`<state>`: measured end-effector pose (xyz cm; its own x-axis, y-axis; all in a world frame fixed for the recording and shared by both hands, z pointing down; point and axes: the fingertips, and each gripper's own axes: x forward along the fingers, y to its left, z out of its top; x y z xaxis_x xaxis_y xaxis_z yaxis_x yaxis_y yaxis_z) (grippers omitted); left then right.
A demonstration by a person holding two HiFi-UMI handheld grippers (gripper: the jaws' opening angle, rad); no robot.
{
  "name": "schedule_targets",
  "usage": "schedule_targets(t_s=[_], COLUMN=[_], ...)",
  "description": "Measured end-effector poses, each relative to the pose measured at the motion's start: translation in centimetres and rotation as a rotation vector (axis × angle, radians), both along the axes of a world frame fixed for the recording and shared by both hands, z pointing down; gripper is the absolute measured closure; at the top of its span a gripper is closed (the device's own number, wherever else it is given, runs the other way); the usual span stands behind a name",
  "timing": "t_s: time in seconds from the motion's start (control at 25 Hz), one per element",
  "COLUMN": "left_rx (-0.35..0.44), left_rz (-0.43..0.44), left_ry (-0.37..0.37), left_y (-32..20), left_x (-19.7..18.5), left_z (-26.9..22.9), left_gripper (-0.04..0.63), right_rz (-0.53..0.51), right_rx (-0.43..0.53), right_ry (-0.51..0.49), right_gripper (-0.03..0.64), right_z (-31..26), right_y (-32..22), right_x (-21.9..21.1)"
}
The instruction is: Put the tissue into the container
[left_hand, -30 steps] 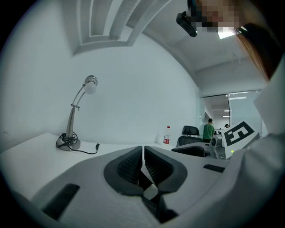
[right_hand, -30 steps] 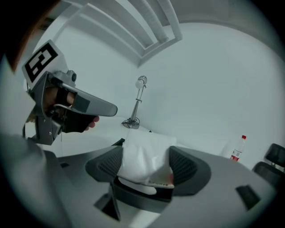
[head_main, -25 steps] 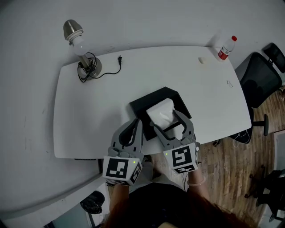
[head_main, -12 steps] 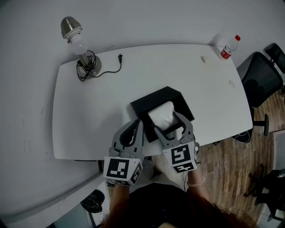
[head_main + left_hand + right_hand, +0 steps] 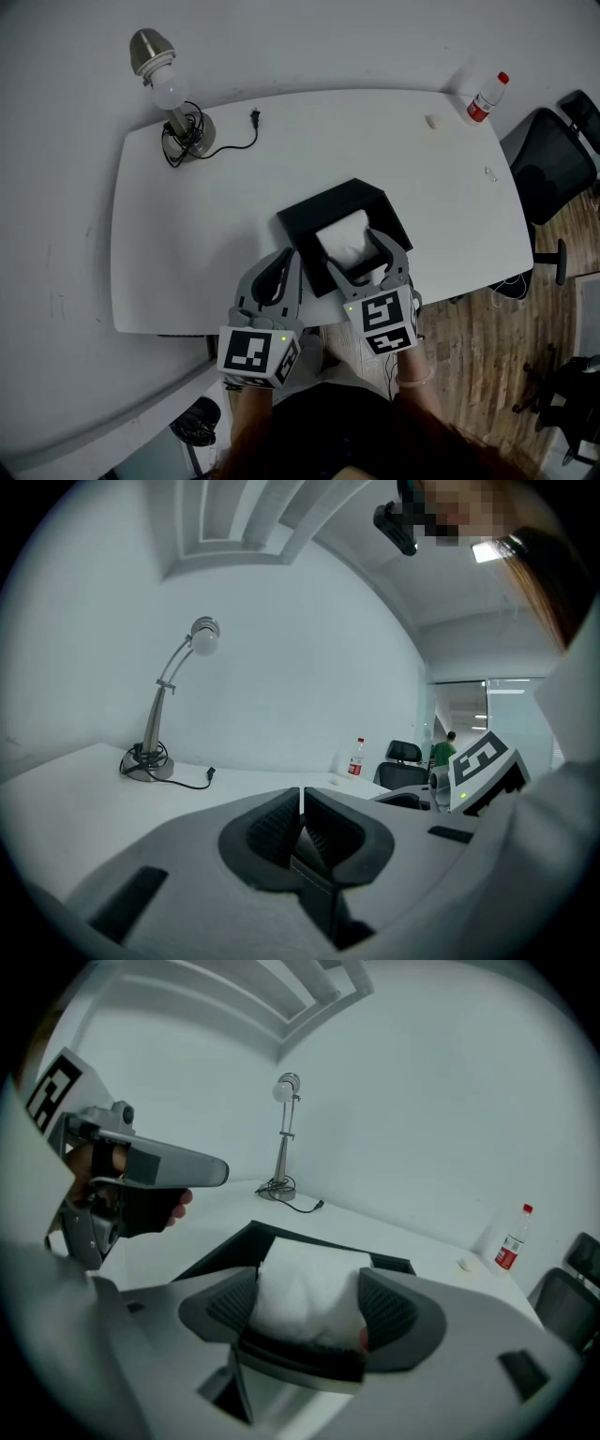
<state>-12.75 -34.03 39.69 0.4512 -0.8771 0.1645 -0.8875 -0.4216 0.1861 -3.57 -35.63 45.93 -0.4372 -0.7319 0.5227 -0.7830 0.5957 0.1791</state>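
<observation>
A white tissue [image 5: 343,236] sits in the open black container [image 5: 323,208] near the table's front edge. My right gripper [image 5: 357,257] is shut on the tissue [image 5: 305,1283], its two pads [image 5: 232,1305] pressing the wad from both sides just above the container [image 5: 225,1246]. My left gripper [image 5: 282,270] hovers just left of the container, shut with nothing in it; in the left gripper view its pads [image 5: 281,825] meet. The tissue's lower part is hidden behind the right jaws.
A desk lamp [image 5: 173,103] with a coiled cord [image 5: 230,150] stands at the table's back left. A red-capped bottle [image 5: 486,97] is at the back right corner. An office chair [image 5: 553,159] stands right of the white table [image 5: 187,244].
My right gripper has eased slightly back and down with the tissue, which now lies lower in the black container. The left gripper has stayed in place.
</observation>
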Motion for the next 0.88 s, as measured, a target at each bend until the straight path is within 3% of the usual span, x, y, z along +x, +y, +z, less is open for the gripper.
schedule_targets(t_s=[0.24,0.56,0.76,0.8,0.88], left_rx=[0.004,0.020,0.037,0.042,0.052], left_rz=[0.005,-0.003,-0.007,-0.006,-0.006], left_ry=[0.001,-0.009,-0.017,-0.018,-0.020], left_y=[0.3,1.4,2.7,3.0,3.7], left_x=[0.0,-0.1,0.1,0.1,0.2], left_z=[-0.1,-0.8,-1.4,-1.6,-2.0], left_gripper=[0.558,0.558,0.558,0.558,0.558], right_rz=[0.010,0.036,0.040,0.045,0.059], right_rx=[0.013,0.071,0.102,0.109,0.131], right_ry=[-0.003,-0.120,-0.138,-0.137,-0.133], right_gripper=[0.267,0.267,0.270,0.281,0.372], right_z=[-0.1,-2.6,-3.8,-4.1,-4.6], right_y=[-0.1,0.5,1.8,2.1,2.7], right_x=[0.0,-0.1,0.0,0.1,0.4])
